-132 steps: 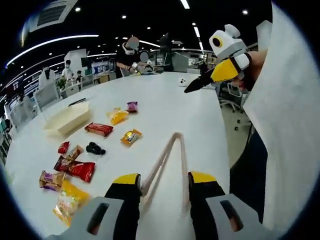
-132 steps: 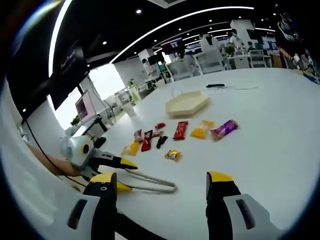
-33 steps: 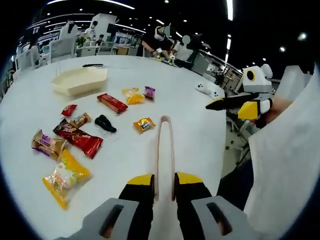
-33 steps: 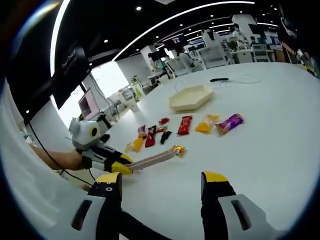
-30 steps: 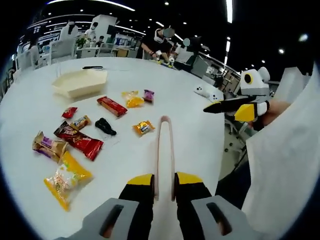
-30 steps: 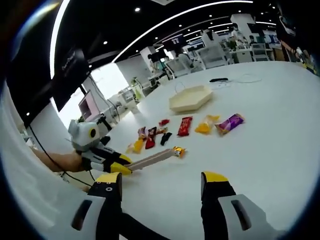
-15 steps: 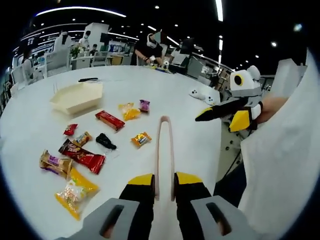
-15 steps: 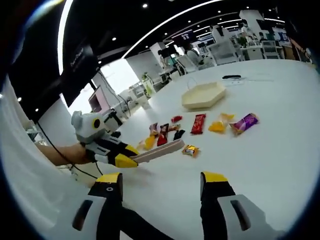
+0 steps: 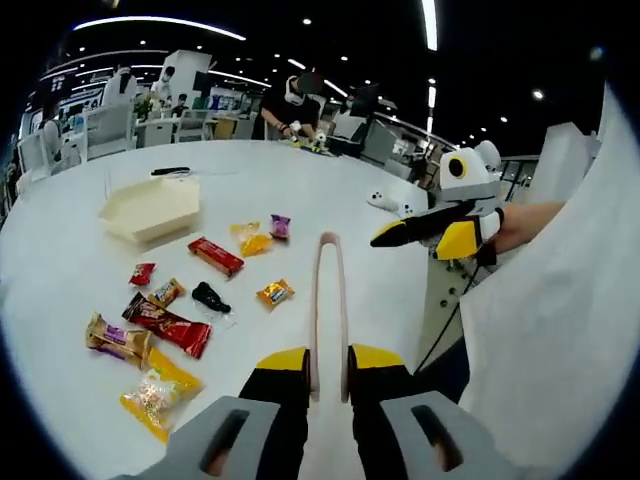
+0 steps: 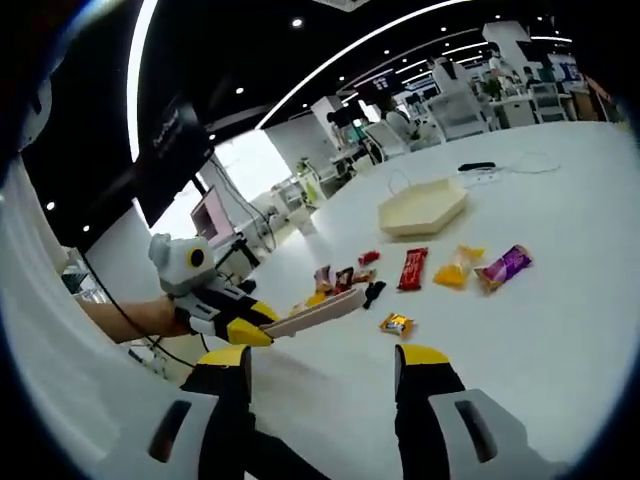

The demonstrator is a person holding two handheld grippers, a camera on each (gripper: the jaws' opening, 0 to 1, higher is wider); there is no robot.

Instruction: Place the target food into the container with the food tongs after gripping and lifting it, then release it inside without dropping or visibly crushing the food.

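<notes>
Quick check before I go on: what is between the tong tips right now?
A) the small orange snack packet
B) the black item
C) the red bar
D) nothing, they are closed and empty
D: in the left gripper view the left gripper squeezes the tongs, whose tips meet with nothing between them; the small orange snack packet lies on the table.

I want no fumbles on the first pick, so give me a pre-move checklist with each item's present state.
1. Left gripper shut on the food tongs: ok.
2. Tong tips parted for a grab: not ok, arms pressed together.
3. Tongs carrying nothing: ok.
4. Cream container open, nothing seen inside: ok.
5. Orange snack packet lies apart from the other snacks: ok.
6. Right gripper open and free: ok.
</notes>
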